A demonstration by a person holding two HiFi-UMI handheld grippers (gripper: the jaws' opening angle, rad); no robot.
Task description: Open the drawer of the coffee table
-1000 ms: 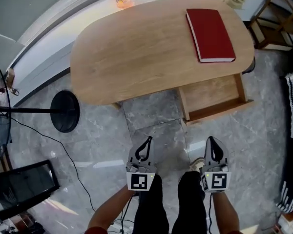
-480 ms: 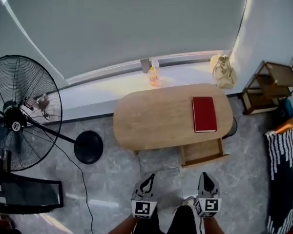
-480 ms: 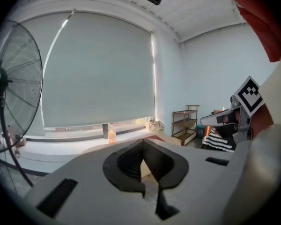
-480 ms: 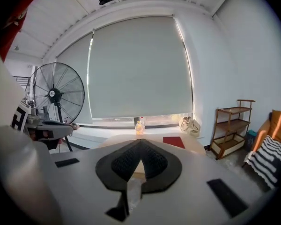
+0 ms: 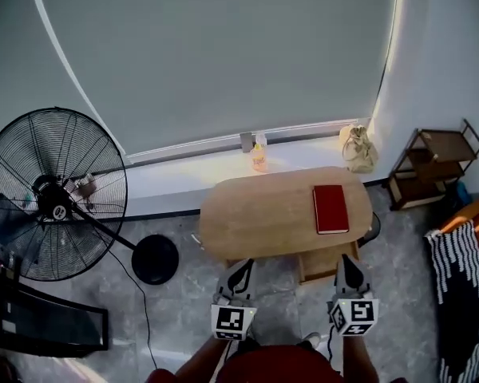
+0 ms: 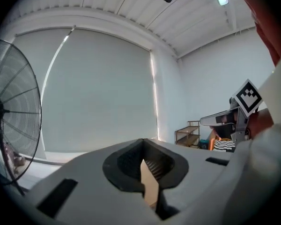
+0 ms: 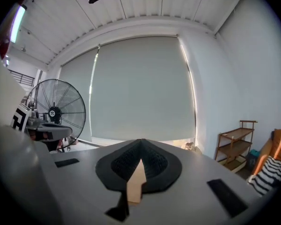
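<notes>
The oval wooden coffee table (image 5: 255,214) stands far below by the window sill, with a red book (image 5: 330,209) on its right half. Its drawer (image 5: 322,262) sticks out open under the right front edge. My left gripper (image 5: 243,265) and right gripper (image 5: 348,258) are held side by side high above the floor, in front of the table and touching nothing. Both are shut and empty. In the left gripper view the left gripper (image 6: 143,142) has its tips together, pointing almost level at the roller blind. The right gripper view shows the right gripper (image 7: 141,141) the same way.
A big standing fan (image 5: 56,194) with a round base (image 5: 155,259) stands at the left. A wooden shelf (image 5: 431,170) and a striped cloth (image 5: 461,294) are at the right. On the sill sit a small bottle (image 5: 259,159) and a bag (image 5: 356,146).
Both grippers and the head camera have risen a long way, so the table now looks small and far below. The drawer stays open. Both grippers stay shut.
</notes>
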